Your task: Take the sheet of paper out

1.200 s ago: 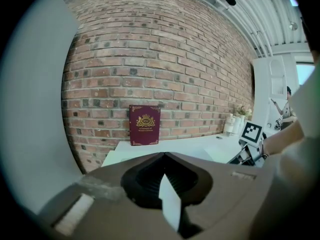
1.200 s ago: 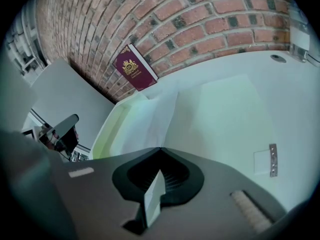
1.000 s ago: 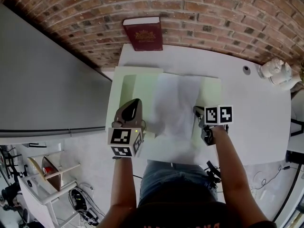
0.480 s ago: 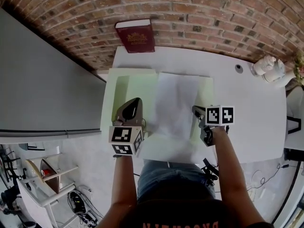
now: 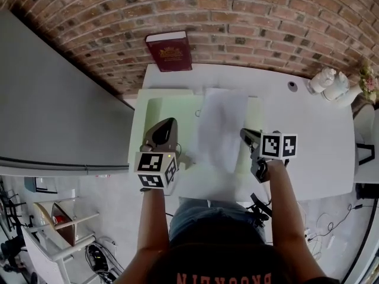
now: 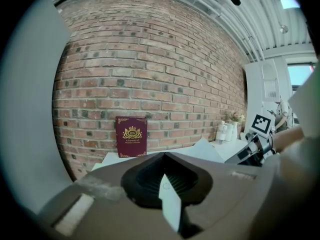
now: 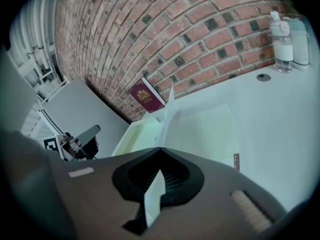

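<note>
While L claw clamps pale-green folder edge, R claw, to its right, is shut on raised white paper sheet; red book beyond both.

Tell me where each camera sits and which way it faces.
Head view: on the person's head, looking steeply down at the white table, pale green folder and white sheet of paper; both arms, left gripper and right gripper show.
Left gripper view: on the left gripper, facing the brick wall; its jaws pinch the folder.
Right gripper view: on the right gripper, facing down across the folder; its jaws pinch the sheet.
Shared: both gripper views show the dark red book.
</note>
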